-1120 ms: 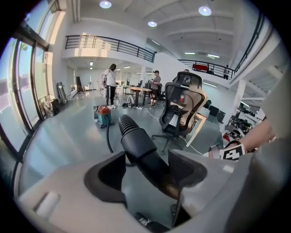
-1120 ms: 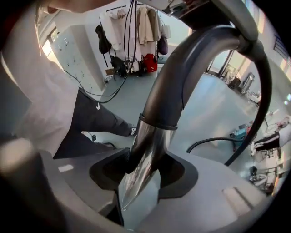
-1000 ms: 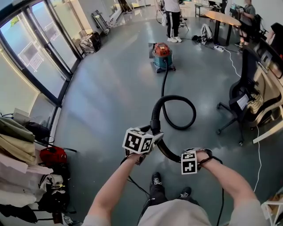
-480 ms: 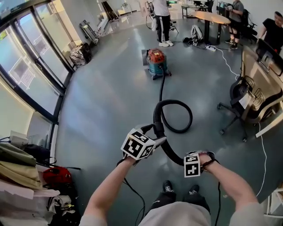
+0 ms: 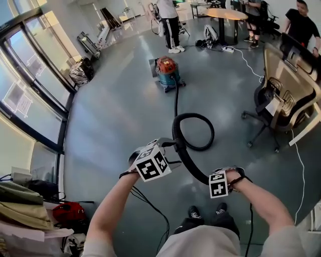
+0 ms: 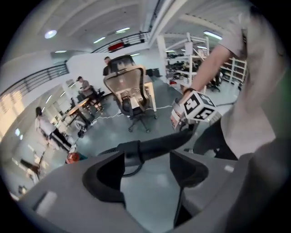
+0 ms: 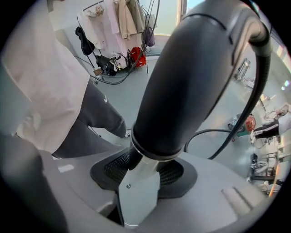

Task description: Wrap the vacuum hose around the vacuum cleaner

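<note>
The vacuum cleaner (image 5: 167,70), red on top and teal below, stands far off on the grey floor. Its black hose (image 5: 212,131) runs toward me, makes one loop on the floor and rises to my hands. My left gripper (image 5: 168,146) is open; the hose (image 6: 159,143) and its cuff cross just past the fingertips (image 6: 148,164), with bare floor showing between the pads. My right gripper (image 5: 225,176) points down and is shut on the hose's handle end, the thick black grip (image 7: 191,77) and its pale tube clamped between the pads (image 7: 143,175).
An office chair (image 5: 273,108) stands to the right beside a desk. People (image 5: 168,22) and a round table (image 5: 225,14) are beyond the vacuum. A glass wall (image 5: 30,95) runs along the left, with hanging clothes (image 5: 20,206) below it. A thin black cable (image 5: 150,206) trails by my feet.
My left gripper has rolled, turning its marker cube, and shifted left along the hose. The right gripper keeps its hold. The vacuum sits further left in the view.
</note>
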### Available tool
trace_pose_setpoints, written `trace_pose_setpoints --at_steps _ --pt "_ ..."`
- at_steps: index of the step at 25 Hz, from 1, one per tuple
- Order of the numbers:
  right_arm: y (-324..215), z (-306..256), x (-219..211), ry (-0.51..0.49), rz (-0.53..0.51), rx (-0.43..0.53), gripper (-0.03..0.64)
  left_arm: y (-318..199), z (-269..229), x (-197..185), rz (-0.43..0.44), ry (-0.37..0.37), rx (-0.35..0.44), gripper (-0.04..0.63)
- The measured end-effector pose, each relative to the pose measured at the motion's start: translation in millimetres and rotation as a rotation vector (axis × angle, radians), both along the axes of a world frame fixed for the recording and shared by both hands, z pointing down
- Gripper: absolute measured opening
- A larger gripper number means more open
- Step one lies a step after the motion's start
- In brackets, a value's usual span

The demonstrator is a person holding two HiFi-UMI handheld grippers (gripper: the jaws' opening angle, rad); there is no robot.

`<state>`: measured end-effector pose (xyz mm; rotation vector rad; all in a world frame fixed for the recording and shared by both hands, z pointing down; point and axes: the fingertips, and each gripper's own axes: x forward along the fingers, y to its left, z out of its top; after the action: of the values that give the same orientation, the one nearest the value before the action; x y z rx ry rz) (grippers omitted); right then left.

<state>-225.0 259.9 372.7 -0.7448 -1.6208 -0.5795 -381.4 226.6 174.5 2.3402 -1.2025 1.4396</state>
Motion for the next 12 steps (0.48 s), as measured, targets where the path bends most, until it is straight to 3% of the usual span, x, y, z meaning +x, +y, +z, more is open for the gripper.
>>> trace_pose_setpoints --at_steps 6,8,12 --pt "-9 -1 9 0.046 -0.004 -0.002 0.2 -25 -2 13 0.322 -0.299 0.053 0.316" --pt "-13 1 15 0.064 -0.01 0.004 0.2 -31 4 22 0.442 -0.357 0.012 0.325" --pt "-23 -1 28 0.088 -0.038 0.033 0.199 -23 33 32 0.624 -0.402 -0.123 0.325"
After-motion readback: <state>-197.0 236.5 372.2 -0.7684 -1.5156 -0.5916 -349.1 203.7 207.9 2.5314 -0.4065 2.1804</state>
